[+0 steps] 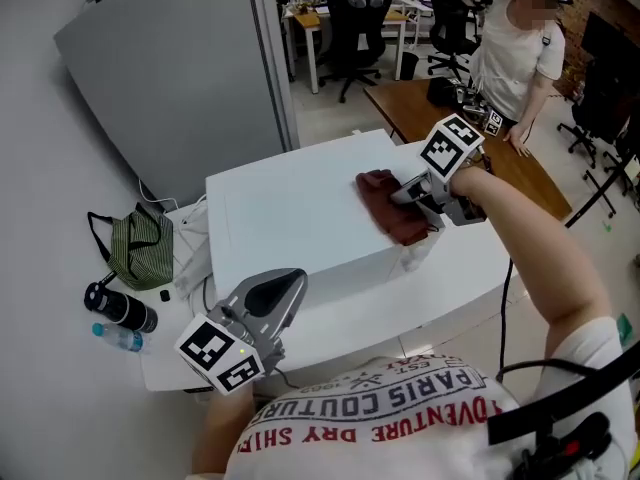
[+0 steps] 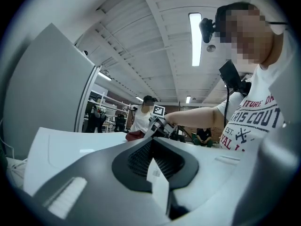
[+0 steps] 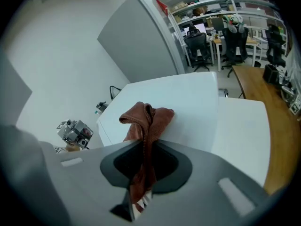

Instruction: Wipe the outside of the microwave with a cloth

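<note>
The right hand-held gripper (image 1: pixel 405 196) pinches a crumpled rust-brown cloth (image 1: pixel 388 208) atop the boxy white microwave (image 1: pixel 285 218), near its right edge; bare top lies leftward. The left hand-held gripper (image 1: pixel 288 284), jaws together and empty, is at the front edge.

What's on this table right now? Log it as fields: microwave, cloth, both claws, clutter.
microwave: white microwave, standing on the white table
cloth: reddish-brown cloth, bunched, on the microwave's top by its right edge
right claw: right claw shut on the cloth
left claw: left claw shut, nothing in it, held low by the microwave's near corner
clutter: green striped bag, black bottle, water bottle, all left of the microwave
</note>
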Demonstrator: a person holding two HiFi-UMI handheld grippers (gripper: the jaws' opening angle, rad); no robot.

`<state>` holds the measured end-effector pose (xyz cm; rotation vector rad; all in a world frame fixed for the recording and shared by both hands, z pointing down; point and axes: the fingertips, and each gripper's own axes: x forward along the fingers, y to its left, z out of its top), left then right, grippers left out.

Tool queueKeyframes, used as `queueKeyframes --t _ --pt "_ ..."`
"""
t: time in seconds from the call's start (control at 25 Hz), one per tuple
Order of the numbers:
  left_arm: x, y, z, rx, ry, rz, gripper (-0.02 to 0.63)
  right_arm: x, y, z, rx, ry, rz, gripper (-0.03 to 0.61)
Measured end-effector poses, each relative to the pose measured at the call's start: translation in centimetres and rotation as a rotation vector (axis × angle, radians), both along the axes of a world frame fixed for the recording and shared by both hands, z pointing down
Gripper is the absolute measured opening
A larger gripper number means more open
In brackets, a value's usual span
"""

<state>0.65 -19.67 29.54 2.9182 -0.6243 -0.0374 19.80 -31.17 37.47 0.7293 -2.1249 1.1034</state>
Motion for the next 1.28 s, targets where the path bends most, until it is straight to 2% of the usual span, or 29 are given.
queueKeyframes --t 0.16,0.28,0.44,0.6,0.72,0.88,1.08,1.28 --pt "1.8 -0.3 0.0 0.0 -0.009 0.023 0.006 4.2 0.2 0.1 -0.012 -0.001 0.054 0.04" --pt "2.6 -0.7 -0.3 0.007 -0.007 0.025 0.005 6.0 0.3 0.2 -0.019 -0.014 0.082 0.04" --pt "2.6 -0.8 -0.4 0.009 -0.008 0.022 0.006 6.0 0.4 0.1 -0.022 -0.013 0.07 0.039" --pt "1.5 -0.7 -0.5 0.009 -0.003 0.007 0.005 4.2 0.2 -2.1 0.016 -0.016 0.03 0.038" --pt "-0.3 -0.4 -0.8 0.016 0.003 -0.02 0.005 0.8 -0.4 -3.8 0.044 -0.031 -0.025 0.038" --pt "-3.8 0.0 -0.9 0.028 0.005 -0.075 0.005 -6.0 -2.1 -5.9 0.082 -0.067 -0.121 0.039" --pt "-9.6 0.7 -0.8 0.022 0.007 -0.199 0.005 -16.3 -3.8 -7.9 0.102 -0.133 -0.263 0.039" --pt "-15.1 1.8 -0.2 0.001 0.012 -0.334 0.005 -26.0 -4.2 -6.5 0.08 -0.138 -0.403 0.038"
